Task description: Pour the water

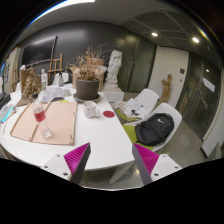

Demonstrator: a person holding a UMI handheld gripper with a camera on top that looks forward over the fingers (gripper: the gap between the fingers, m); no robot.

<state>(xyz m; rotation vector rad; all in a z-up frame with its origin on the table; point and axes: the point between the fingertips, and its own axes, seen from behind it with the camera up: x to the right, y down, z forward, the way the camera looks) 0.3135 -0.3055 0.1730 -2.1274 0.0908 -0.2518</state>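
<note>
A stemmed glass [41, 117] with reddish liquid stands on a brown board [55, 125] at the left of the white table [100, 140], well beyond my fingers. To the right of the board sit a small white cup [90, 108] and a red disc [109, 114]. My gripper [111, 160] is held back over the table's near edge, open, with nothing between its magenta pads [76, 157]. It touches nothing.
A potted dry plant [88, 86] stands at the table's far side, with bottles and clutter [45, 80] to its left. On the right, white chairs [146, 100] stand by the table, one holding a black bag [155, 128]. A white statue [114, 68] stands behind.
</note>
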